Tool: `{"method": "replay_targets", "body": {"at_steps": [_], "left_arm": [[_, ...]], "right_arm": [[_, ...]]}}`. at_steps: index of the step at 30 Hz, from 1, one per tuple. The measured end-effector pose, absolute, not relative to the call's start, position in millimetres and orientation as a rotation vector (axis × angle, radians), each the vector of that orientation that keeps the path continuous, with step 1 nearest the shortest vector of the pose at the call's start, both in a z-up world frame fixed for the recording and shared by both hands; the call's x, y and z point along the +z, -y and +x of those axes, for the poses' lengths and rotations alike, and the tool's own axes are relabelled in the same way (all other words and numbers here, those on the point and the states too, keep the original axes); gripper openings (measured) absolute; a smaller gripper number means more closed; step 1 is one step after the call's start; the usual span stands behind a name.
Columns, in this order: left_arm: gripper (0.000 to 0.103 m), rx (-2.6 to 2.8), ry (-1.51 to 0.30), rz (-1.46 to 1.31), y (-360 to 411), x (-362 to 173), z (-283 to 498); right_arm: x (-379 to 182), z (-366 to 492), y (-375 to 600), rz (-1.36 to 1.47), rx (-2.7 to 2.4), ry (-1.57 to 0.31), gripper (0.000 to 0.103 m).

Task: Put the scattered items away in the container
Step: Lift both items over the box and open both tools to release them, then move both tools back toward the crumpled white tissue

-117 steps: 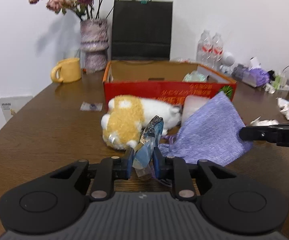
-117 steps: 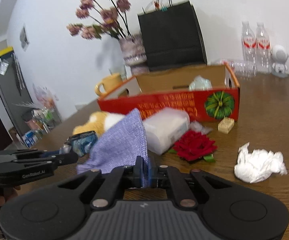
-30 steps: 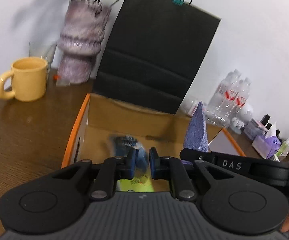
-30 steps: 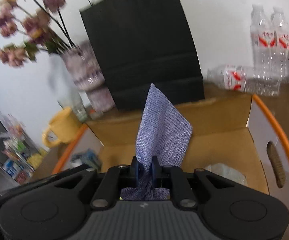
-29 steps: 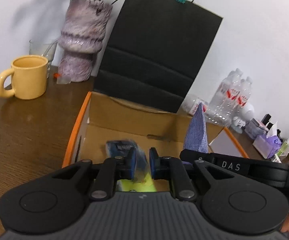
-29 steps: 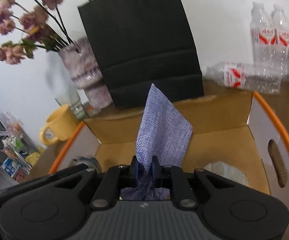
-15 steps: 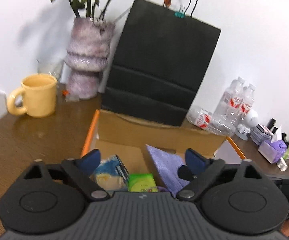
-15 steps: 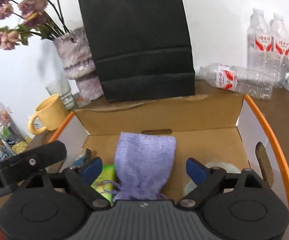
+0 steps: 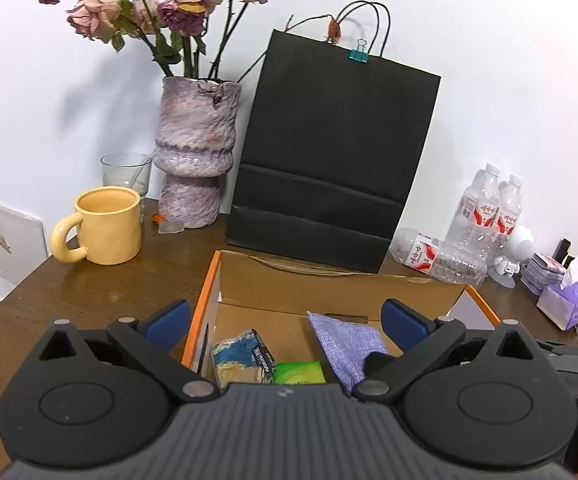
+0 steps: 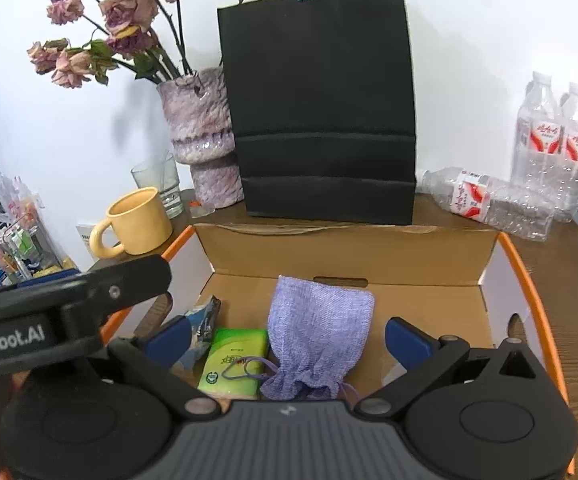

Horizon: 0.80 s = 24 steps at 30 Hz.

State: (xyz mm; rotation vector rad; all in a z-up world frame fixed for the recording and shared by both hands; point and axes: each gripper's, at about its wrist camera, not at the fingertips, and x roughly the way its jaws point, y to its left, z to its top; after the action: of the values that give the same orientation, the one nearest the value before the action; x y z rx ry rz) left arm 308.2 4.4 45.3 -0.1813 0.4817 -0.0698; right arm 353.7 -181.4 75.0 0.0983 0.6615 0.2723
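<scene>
The cardboard box [image 9: 331, 288] with orange rims stands open below both grippers; it also shows in the right wrist view [image 10: 345, 250]. Inside lie a blue packet [image 9: 245, 356], a green tissue pack [image 10: 235, 360] and a purple drawstring pouch [image 10: 317, 332]. The pouch also shows in the left wrist view [image 9: 349, 344]. My left gripper [image 9: 287, 320] is open and empty above the box's left part. My right gripper [image 10: 289, 338] is open and empty above the pouch. The left gripper's body [image 10: 69, 296] crosses the right wrist view's left side.
A black paper bag [image 9: 333, 156] stands right behind the box. A vase of dried roses [image 9: 195, 152], a glass [image 9: 125, 172] and a yellow mug [image 9: 107, 224] stand at the back left. Water bottles [image 10: 549, 148] and one lying bottle [image 10: 489, 200] are at the back right.
Both grippers opened over the box. The blue packet dropped from the left one and the purple pouch from the right one; both now lie in the box. Both grippers have risen slightly.
</scene>
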Motion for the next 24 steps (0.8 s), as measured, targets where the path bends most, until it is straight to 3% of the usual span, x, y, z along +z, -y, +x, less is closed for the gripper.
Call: {"method": "replay_targets", "body": {"at_steps": [16,24], "left_arm": [[0.103,-0.067,-0.415,-0.193,-12,71,202],[0.103,-0.114,-0.495,-0.134,-5,44,141]], "right_arm": [[107,256,217,0.112,0.328,-0.592,0.103],[99,185,267,0.099,0.353,-0.590,0.103]]}}
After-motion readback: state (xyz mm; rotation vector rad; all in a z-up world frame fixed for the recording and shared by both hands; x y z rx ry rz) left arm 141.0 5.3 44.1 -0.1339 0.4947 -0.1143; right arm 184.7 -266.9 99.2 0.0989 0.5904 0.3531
